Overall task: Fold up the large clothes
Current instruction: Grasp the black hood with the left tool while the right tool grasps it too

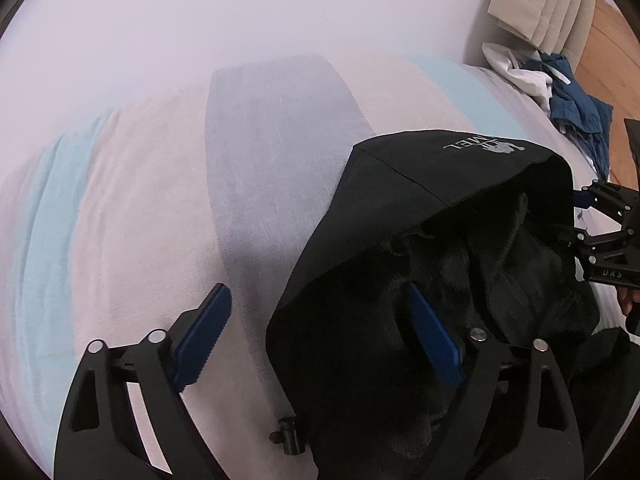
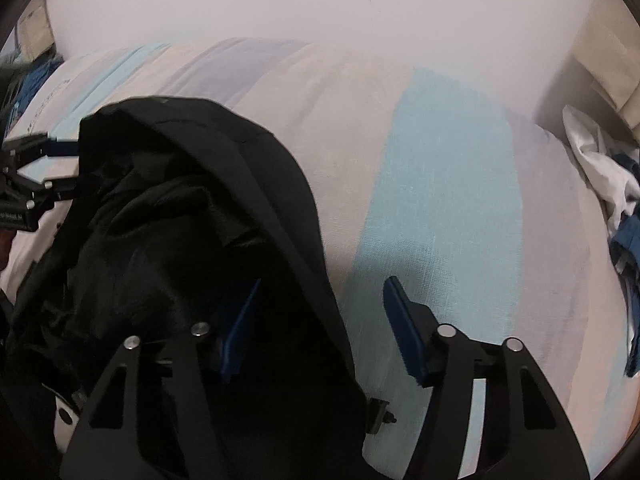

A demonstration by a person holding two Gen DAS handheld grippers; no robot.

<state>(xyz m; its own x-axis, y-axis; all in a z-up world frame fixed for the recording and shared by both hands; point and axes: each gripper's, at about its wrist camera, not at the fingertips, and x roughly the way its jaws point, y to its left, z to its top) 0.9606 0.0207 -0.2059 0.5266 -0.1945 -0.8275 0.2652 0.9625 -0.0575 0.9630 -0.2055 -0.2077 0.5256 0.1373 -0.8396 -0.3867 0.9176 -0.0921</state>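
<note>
The edge of a black fleece-lined hooded jacket (image 1: 420, 216) on the pastel-striped bedspread (image 1: 120, 208) was straddled by the left gripper (image 1: 320, 320) and right gripper (image 2: 320, 308), jaws apart, unclamped.

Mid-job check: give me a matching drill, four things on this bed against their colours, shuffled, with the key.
Things:
1. fleece-lined hooded jacket
2. gripper finger pads
3. crumpled garment by the wall
4. cord stopper at the hood's edge

Colours:
A. white
B. black, with pale lettering
C. blue
D. plain black

Pairs: 1-B, 2-C, 3-A, 4-D
</note>
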